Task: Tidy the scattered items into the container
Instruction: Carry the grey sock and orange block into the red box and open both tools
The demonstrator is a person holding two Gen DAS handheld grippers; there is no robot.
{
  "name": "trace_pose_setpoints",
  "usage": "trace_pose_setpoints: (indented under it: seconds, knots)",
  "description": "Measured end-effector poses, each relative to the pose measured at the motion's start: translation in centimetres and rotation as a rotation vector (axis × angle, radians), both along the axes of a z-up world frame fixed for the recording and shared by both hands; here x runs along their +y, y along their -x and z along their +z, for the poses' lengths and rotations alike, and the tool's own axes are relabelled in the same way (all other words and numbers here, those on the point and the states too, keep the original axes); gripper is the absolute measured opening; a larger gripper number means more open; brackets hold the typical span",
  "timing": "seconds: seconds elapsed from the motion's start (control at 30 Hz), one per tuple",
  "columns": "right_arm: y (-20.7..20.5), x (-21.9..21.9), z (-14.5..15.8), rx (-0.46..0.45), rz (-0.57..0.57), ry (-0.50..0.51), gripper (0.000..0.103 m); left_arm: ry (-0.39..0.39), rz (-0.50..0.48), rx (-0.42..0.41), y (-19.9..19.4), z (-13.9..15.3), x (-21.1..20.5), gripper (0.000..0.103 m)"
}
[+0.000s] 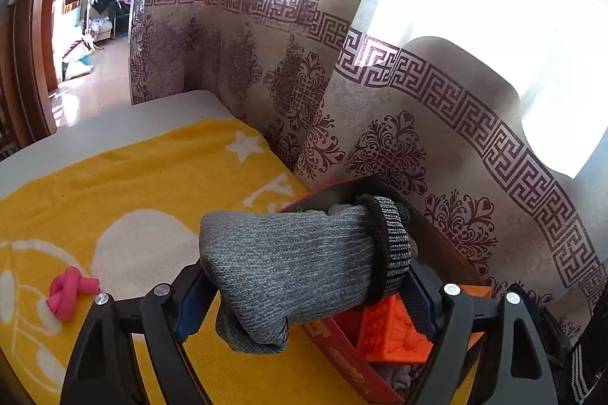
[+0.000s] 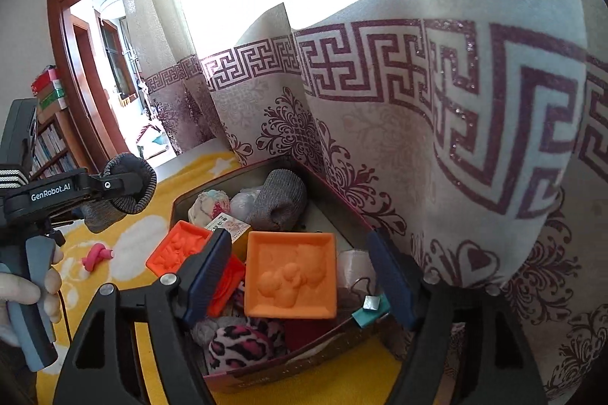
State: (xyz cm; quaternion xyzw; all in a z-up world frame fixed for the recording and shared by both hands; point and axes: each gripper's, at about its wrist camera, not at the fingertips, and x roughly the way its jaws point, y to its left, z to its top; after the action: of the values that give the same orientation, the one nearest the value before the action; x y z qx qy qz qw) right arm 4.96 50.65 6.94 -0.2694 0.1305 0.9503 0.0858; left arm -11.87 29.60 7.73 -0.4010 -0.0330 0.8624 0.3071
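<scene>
Container: a dark red box (image 2: 266,372) stands on the yellow blanket (image 1: 114,184), close against the patterned curtain (image 2: 456,138).
Contents: a large orange relief tile (image 2: 290,277), a smaller orange tile (image 2: 176,247), a grey rolled sock (image 2: 279,201), a pale ball (image 2: 209,205), a small printed carton (image 2: 228,226), a leopard-print cloth (image 2: 243,342), a teal piece with a metal clip (image 2: 370,308).
Left gripper (image 1: 307,285): its fingers pinch a grey knitted sock (image 1: 300,264); in the right wrist view the same sock (image 2: 121,192) hangs beside the box, above the blanket.
Sock direction: the long axis lies across the jaws, the black-striped cuff toward the box, the other end folded down toward the blanket.
Right gripper (image 2: 294,275): fingers spread wide above the open box, nothing between them.
Still outside: a pink knotted piece (image 1: 70,293) lies on the blanket, well apart from the box.
Hard to see: the near part of the box is cut off by the gripper frames; what lies under the tiles is hidden; the print on the carton is too small to read.
</scene>
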Motion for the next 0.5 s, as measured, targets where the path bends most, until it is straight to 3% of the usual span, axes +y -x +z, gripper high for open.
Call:
trace_pose_setpoints:
  seconds: [0.23, 0.5]
  knots:
    - [-0.4, 0.8, -1.0, -0.021, -0.013, 0.054, 0.081, -0.001, -0.094, -0.051, 1.5, -0.7, 5.0, 0.09]
    - [-0.4, 0.7, -1.1, -0.014, -0.011, 0.073, 0.081, -0.025, -0.083, -0.158, 2.8, -2.9, 4.6, 0.093]
